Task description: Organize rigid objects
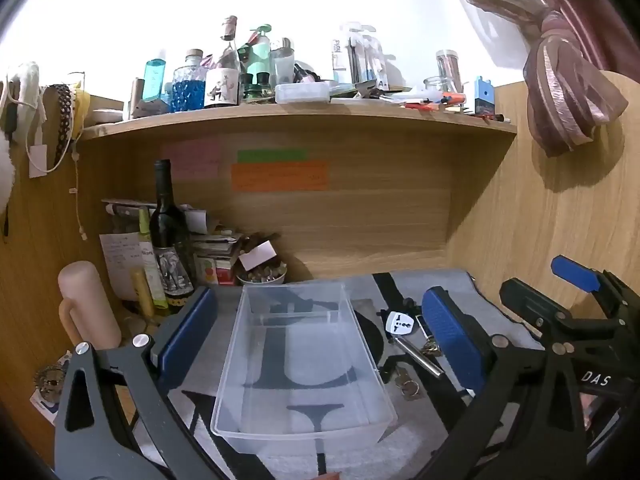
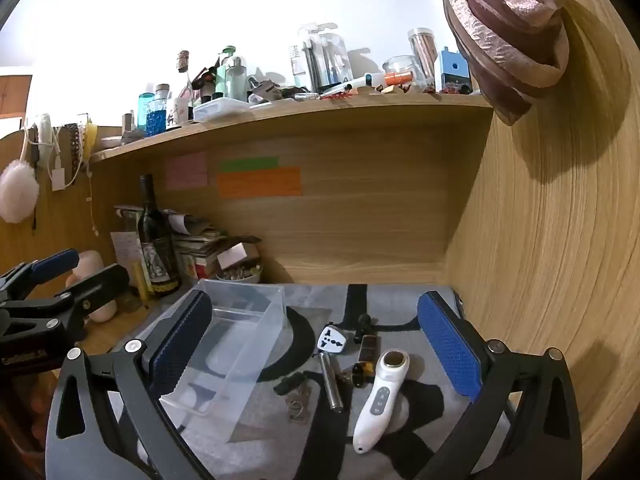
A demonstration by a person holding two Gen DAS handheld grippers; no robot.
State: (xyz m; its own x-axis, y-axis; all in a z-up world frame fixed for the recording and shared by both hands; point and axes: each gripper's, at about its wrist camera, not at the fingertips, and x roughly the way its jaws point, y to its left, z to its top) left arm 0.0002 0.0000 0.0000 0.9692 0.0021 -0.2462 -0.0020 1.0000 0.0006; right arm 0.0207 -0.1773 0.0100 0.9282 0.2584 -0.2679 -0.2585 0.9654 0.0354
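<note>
Hand-held grippers, left [image 1: 320, 332] and right [image 2: 316, 344], wide open (nothing held), above grey patterned cloth [image 2: 400, 432], wooden alcove [image 2: 360, 216].

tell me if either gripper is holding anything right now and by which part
Nothing is held. The left gripper is open around the clear bin, and the right gripper is open above the loose items.

Clear plastic bin [image 1: 304, 360] sits upright, open, nothing inside, on the grey mat. Right of it, apart – white plug adapter [image 2: 331, 341], metal cylinder [image 2: 332, 384], keys [image 2: 298, 400], dark amber-tipped piece [image 2: 366, 360], white handheld device [image 2: 380, 396] lying flat, head pointing away.
</note>
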